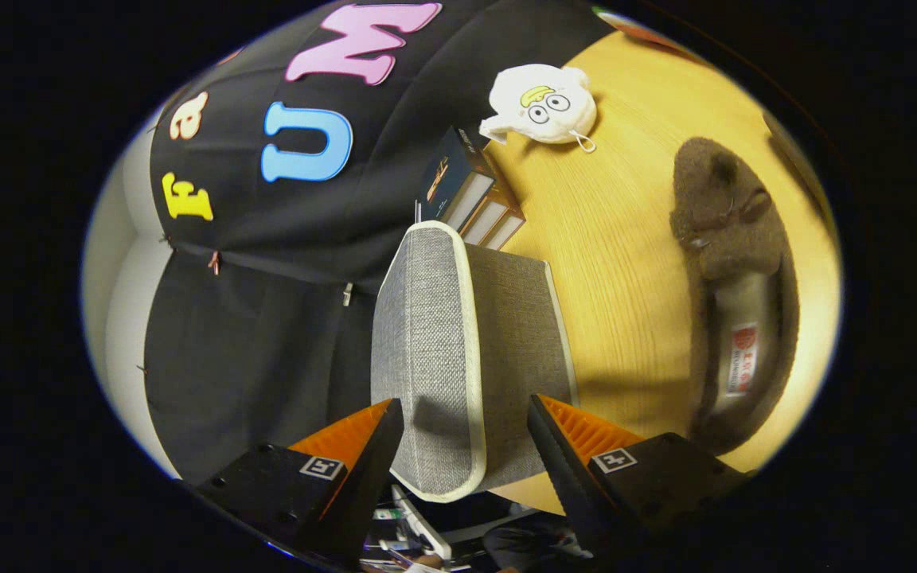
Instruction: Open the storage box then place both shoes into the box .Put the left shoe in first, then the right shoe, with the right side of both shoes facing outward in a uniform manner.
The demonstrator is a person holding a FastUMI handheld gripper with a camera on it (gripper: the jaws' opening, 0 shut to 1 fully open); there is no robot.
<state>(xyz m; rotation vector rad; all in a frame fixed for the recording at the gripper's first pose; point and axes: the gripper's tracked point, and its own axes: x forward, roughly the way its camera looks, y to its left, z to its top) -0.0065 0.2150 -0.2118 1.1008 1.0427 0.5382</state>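
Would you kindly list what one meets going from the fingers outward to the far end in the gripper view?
Open gripper with its fingers either side of the grey box → books → white plush toy.

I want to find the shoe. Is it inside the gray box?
No, the brown shoe lies on the wooden table, apart from the gray box.

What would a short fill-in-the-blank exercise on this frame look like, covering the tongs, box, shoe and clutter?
1. The tongs stand ____, one finger on either side of the grey fabric storage box.
2. The brown fuzzy slipper lies on the yellow ____ table.
3. Beyond the box stands a row of ____.
4. Near the books lies a ____ plush toy with cartoon eyes.

Missing words: open; wooden; books; white
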